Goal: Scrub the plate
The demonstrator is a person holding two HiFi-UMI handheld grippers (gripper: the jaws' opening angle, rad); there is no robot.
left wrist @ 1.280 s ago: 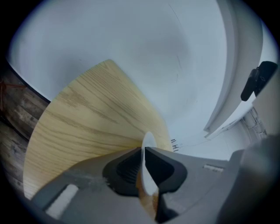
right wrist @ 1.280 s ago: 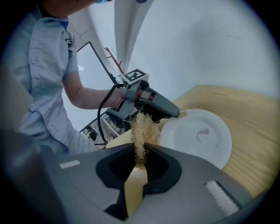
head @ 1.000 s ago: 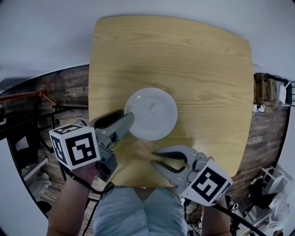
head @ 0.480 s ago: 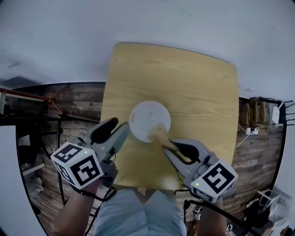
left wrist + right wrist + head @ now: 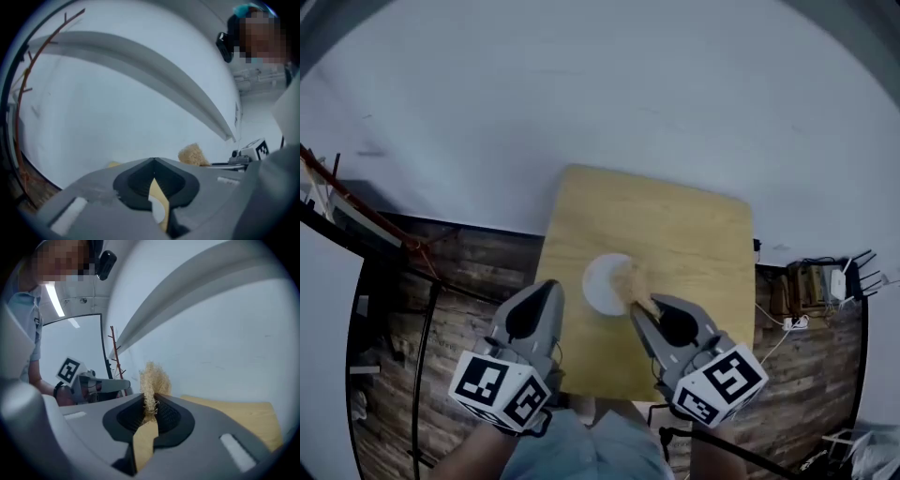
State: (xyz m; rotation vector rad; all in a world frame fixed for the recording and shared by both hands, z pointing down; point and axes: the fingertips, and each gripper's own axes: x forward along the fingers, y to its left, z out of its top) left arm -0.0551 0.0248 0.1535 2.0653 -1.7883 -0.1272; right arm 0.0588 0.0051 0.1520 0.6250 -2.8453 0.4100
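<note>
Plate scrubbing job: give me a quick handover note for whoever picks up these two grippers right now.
Left gripper: shut and empty. Its jaws have just closed with nothing between them.
Right gripper: shut on the straw-coloured fibre scrubber, whose tuft sticks out past the jaw tips.
Plate: lies flat on the wooden table, near its front half. Neither gripper holds it.
Both grippers are up above the table, off the plate.
Done: cannot be judged, as the plate is too small in the head view to tell whether it is clean.
Left: probably check the plate. If it is still dirty, steady it with the left gripper and scrub again.
</note>
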